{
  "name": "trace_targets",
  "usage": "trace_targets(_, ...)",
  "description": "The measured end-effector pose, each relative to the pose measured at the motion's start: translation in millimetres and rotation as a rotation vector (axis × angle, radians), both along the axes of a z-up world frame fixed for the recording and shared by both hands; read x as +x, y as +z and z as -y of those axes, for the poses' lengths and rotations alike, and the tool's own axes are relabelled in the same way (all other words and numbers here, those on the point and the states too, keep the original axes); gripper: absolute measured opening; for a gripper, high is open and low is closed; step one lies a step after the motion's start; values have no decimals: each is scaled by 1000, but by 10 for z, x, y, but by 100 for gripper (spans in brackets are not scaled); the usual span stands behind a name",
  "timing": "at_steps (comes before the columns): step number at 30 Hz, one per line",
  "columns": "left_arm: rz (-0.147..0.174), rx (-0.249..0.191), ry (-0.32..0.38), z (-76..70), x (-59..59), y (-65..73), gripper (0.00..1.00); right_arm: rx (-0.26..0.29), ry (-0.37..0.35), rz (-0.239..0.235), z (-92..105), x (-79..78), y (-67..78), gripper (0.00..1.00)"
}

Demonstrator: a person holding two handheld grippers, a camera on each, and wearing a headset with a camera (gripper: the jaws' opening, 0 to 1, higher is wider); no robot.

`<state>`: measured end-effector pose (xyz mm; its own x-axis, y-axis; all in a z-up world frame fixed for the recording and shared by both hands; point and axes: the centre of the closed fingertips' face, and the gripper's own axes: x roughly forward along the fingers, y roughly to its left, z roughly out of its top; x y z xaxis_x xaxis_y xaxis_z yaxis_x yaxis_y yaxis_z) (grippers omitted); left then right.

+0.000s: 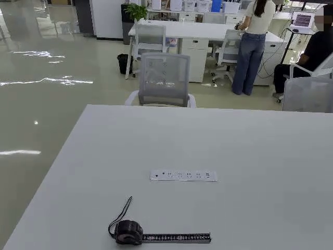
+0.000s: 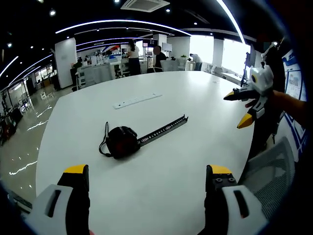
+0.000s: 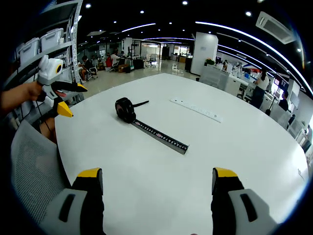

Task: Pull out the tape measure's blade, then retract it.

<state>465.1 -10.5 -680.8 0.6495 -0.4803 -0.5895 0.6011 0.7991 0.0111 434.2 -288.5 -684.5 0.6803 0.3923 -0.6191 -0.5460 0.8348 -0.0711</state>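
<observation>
The left gripper [image 2: 146, 172] has its jaws spread wide with nothing between them. It is held above the near edge of the table [image 1: 250, 146] and touches nothing. The right gripper [image 3: 156, 172] is just as wide and also empty, held over the same edge. Each one shows in the other's view: in the left gripper view the right gripper sits off to the right with its yellow tips parted, and a hand [image 2: 279, 101] grips it. In the right gripper view the left gripper sits off to the left, also parted, with a hand [image 3: 19, 96] on it.

Ahead of both grippers and well apart from them lies the tape measure [image 1: 128, 232], a black round case resting on the white tabletop near the person's side. Its blade [image 1: 177, 238] is partly pulled out and lies flat on the table, running to the right of the case in the head view. A thin black strap [image 1: 122, 210] loops away from the case on the side away from the blade.

Farther along the table, beyond the tape measure, a white power strip [image 1: 183, 175] lies flat. A grey mesh chair [image 1: 164, 78] stands at the far edge. Behind it are more desks and a standing person [image 1: 252, 44].
</observation>
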Motion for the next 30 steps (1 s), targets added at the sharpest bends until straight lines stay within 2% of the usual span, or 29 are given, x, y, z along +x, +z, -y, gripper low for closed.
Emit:
trace_targets(7, -23, -19, 61, -28, 24, -46, 95, 9, -5, 4, -15, 0, 5, 94)
trace_targets(16, -12, -41, 131, -49, 77, -61, 97, 22, -5, -1, -58, -15, 0, 94)
trace_targets(22, -21, -43, 164, -27, 115, -113, 94, 26, 4, -10, -72, -10, -43, 93)
trace_targets(28, -24, -55, 200, 22, 184, -153, 92, 23, 22, -19, -90, 0, -66, 91)
trace_targets(30, -15, -54, 215, 26, 225, -156, 92, 24, 25, -19, -88, 11, -62, 91)
